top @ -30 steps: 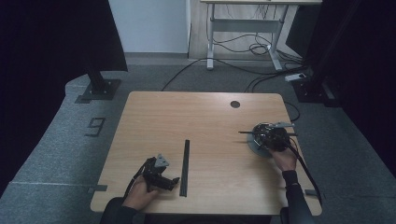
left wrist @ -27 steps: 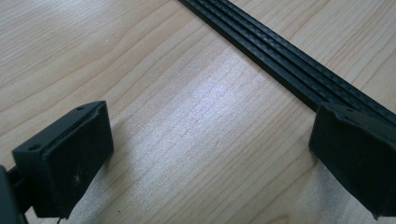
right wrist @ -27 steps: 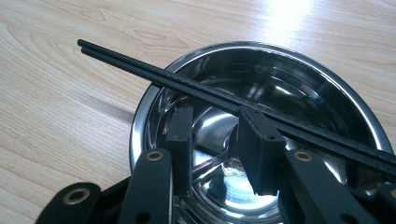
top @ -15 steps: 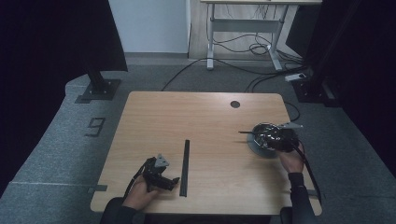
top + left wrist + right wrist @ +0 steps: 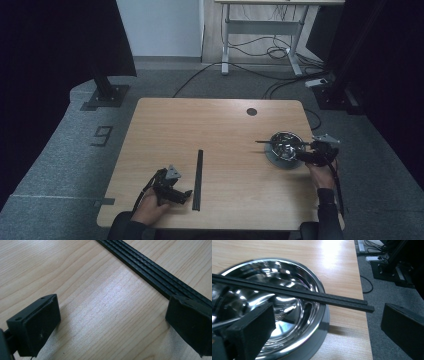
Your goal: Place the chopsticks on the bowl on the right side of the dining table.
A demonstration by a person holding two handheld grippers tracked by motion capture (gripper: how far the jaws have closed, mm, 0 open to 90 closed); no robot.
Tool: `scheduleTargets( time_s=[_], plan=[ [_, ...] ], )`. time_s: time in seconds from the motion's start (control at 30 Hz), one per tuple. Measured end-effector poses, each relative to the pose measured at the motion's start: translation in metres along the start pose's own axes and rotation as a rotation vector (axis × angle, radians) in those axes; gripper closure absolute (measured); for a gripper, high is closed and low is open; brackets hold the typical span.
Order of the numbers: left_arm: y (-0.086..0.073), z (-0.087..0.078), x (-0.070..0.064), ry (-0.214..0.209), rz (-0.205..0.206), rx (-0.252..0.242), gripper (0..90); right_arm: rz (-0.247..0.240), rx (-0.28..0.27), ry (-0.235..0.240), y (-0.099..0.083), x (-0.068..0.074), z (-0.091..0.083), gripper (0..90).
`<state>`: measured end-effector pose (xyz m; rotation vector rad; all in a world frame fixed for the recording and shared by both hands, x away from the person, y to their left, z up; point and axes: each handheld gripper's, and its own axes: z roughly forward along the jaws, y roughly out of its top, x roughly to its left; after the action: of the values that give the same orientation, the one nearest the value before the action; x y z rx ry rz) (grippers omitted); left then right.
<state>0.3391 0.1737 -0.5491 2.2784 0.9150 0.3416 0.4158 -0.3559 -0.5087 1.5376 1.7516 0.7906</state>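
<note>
Chopsticks (image 5: pixel 294 295): a black pair laid flat across the rim of the steel bowl (image 5: pixel 287 322), tips projecting past the bowl edge on both sides. Bridging the rim keeps them off the wood, probably so the jaws can close around them without scraping the table (image 5: pixel 220 125). Bowl sits near the table's right edge, on a grey disc.

Right gripper (image 5: pixel 312 152): at the bowl's right side, jaws spread wide and empty, one in front of the bowl wall, the other off past the free ends of the sticks. Nothing is gripped.

Left gripper (image 5: pixel 172 192): well to the left of the bowl, resting low on the table, jaws released and empty. A black ridged strip (image 5: pixel 155 272) lies just beside it, one jaw overlapping its edge in the left gripper view; contact cannot be judged.
</note>
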Motion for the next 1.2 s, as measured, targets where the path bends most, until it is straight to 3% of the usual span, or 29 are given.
scheduleTargets(
  time_s=[0.13, 0.47, 0.93, 1.2],
  plan=[
    [0.0, 0.0, 0.0, 0.0, 0.001, 0.0, 0.0, 0.002, 0.0, -0.011, -0.004, -0.002, 0.005, 0.0],
    [0.0, 0.0, 0.0, 0.0, 0.002, 0.001, 0.0, 0.06, -0.013, -0.023, -0.014, -0.016, 0.01, 0.0],
    [0.0, 0.0, 0.0, 0.0, 0.002, 0.001, 0.0, 0.018, -0.025, -0.031, -0.014, -0.017, 0.021, 0.0],
    [0.0, 0.0, 0.0, -0.001, 0.002, 0.001, 0.0, 0.001, -0.037, -0.008, -0.015, -0.017, 0.025, 0.0]
  ],
)
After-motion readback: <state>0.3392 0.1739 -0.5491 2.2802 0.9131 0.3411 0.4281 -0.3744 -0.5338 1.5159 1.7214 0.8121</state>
